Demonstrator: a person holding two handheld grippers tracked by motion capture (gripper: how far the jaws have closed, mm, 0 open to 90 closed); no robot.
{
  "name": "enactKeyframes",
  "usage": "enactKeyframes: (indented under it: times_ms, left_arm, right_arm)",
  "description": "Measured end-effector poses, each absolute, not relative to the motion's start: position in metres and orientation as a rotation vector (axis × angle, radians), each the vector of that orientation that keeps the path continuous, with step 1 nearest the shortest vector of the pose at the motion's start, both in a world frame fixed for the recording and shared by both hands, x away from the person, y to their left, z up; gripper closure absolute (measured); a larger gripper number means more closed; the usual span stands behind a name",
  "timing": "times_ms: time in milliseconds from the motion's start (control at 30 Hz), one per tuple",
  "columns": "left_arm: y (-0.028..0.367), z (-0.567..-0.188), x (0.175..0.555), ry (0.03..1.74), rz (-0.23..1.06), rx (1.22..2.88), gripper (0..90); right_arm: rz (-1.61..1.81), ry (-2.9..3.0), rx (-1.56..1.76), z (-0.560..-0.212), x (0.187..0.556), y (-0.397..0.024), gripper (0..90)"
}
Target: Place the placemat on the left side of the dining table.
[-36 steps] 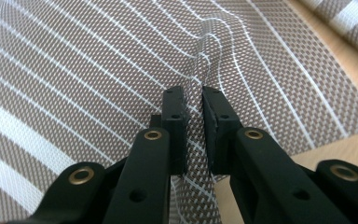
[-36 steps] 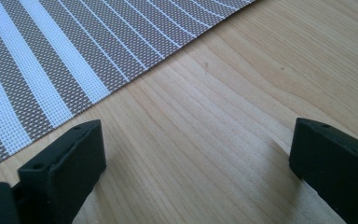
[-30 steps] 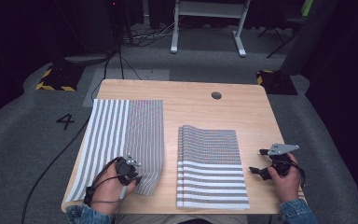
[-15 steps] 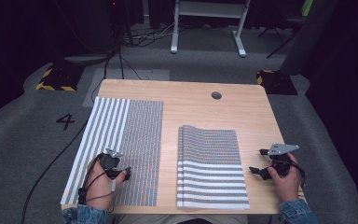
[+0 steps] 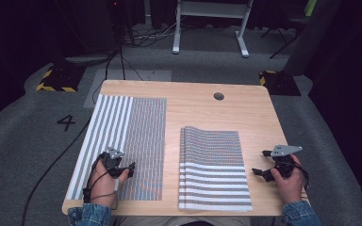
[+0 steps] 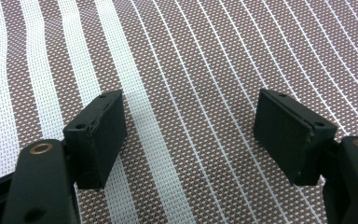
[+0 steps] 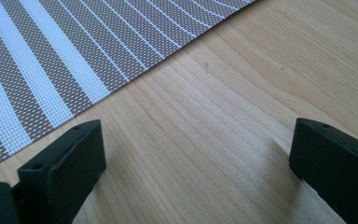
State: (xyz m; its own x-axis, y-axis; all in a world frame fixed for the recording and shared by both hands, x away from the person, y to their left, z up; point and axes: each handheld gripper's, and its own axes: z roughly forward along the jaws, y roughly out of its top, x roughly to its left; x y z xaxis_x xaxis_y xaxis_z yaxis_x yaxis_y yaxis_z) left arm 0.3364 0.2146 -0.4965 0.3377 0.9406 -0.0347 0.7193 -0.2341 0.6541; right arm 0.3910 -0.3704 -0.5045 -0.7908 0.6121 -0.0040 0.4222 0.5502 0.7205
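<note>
The worktop (image 5: 264, 117) is a pale wood slab with visible straight grain, rounded corners and a round cable hole (image 5: 218, 96) near its far edge.

Two woven mesh placemats lie on it. The left placemat (image 5: 132, 136) lies flat along the left edge of the worktop: an open plastic-like weave, with broad white stripes on its left part and a fine brown-grey weave with thin white lines on its right part. The right placemat (image 5: 214, 169) lies near the middle; broad white bands cross its near half and fine lines its far half, and its far edge lifts slightly in a soft ripple.

My left gripper (image 6: 189, 135) hovers over the near part of the left placemat. Its fingers (image 6: 98, 137), flat black rectangular blocks with small screw holes, stand wide apart and hold nothing. The weave beneath them shows as a grid of tiny brown and white cells.

My right gripper (image 7: 198, 161) sits over bare wood just beside the right placemat's right edge, apart from it. Its fingers (image 7: 65, 161) are likewise spread wide and hold nothing. A grey three-cornered plate (image 5: 286, 150) tops it in the high view.

Denim sleeves (image 5: 88, 215) cover both forearms.
</note>
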Motion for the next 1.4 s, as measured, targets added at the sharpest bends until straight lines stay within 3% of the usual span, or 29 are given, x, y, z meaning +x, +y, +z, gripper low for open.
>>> enactKeyframes:
  times_ms: [933, 1133, 1400]
  left_arm:
    - [0.213, -0.498, 0.371, 1.459, 0.514, 1.997, 25.6]
    - [0.212, -0.497, 0.37, 1.453, 0.524, 2.002, 29.5]
    - [0.194, -0.468, 0.35, 1.352, 0.557, 2.027, 29.0]
  right_arm:
    - [1.075, 2.533, 0.864, -0.504, 0.391, -0.37, 3.7]
    - [1.075, 2.533, 0.865, -0.504, 0.391, -0.37, 3.7]
    - [1.075, 2.533, 0.862, -0.504, 0.391, -0.37, 3.7]
